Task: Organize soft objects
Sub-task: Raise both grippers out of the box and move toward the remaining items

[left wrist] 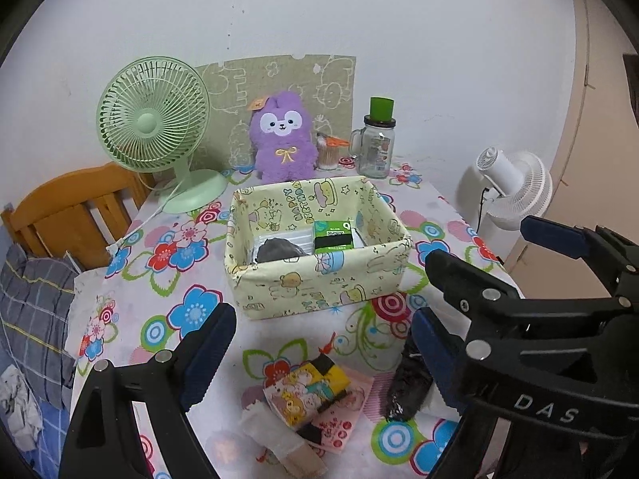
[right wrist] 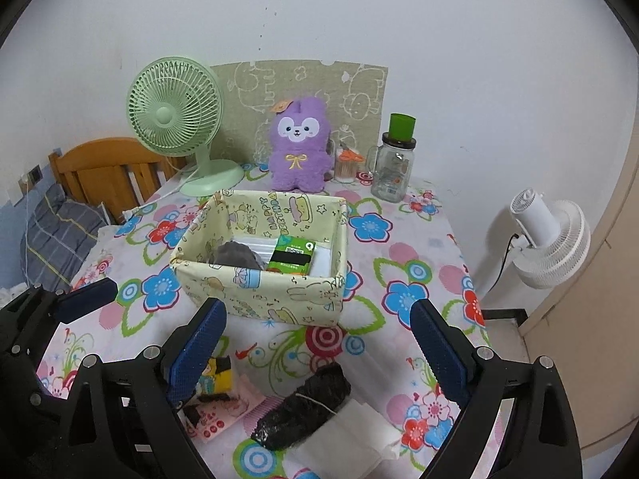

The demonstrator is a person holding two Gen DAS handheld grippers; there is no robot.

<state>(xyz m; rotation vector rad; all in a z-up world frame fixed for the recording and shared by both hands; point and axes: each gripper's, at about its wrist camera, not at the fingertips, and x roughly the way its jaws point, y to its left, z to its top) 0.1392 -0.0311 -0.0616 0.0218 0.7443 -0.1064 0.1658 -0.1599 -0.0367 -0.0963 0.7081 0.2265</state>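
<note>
- Open-topped box (right wrist: 263,291): reachable from above; dark bundle (right wrist: 235,257) and green packet (right wrist: 290,255) occupy its floor.
- Tablecloth (right wrist: 399,255) right of box: unobstructed.

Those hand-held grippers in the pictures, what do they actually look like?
Each hand-held gripper, left and right, is a black plastic clamp with silver rivets at its joints. Its two fingers carry dark blue pads with a fine ribbed texture. White letters "DAS" mark one body. No cables or sleeves show.

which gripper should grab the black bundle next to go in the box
Right. The black bundle lies between the open right gripper's fingers, short of the fabric box. The left gripper, also open, is lined up over the cartoon-print packet instead.
</note>
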